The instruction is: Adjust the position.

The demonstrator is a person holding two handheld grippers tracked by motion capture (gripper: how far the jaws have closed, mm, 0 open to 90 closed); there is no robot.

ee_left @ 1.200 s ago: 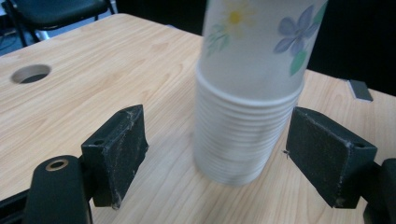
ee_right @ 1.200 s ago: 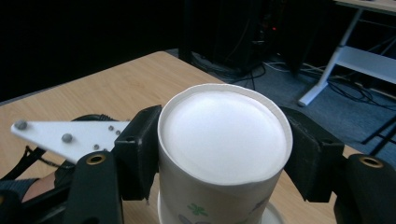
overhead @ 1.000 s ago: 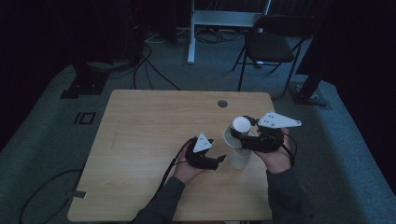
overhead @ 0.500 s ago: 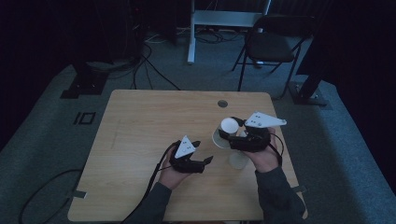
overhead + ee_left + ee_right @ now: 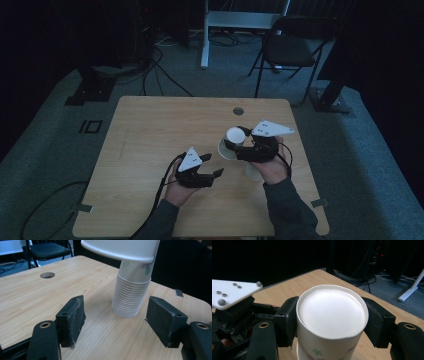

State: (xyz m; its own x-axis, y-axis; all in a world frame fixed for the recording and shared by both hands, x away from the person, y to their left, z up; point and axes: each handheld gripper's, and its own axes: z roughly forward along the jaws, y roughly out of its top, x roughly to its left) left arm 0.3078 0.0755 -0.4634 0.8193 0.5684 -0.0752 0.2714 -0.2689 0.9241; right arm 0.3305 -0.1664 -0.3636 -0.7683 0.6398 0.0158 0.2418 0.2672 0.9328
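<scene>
pulled left gripper [image 5: 216,172] back, jaws wide; right gripper [image 5: 329,322] clamps top cup [image 5: 332,327] off stack [image 5: 130,297]. light, crushable paper: best held gently mid-wall.

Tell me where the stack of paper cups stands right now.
The stack of paper cups stands upside down on the right half of the table, just beyond the open left gripper.

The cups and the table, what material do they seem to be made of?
The cups look like matte white paper: thin rolled rims nested tightly in a stack, with a small printed flower pattern on the top cup. The table looks like light wood or a wood-grain laminate with a smooth, low-sheen finish.
</scene>
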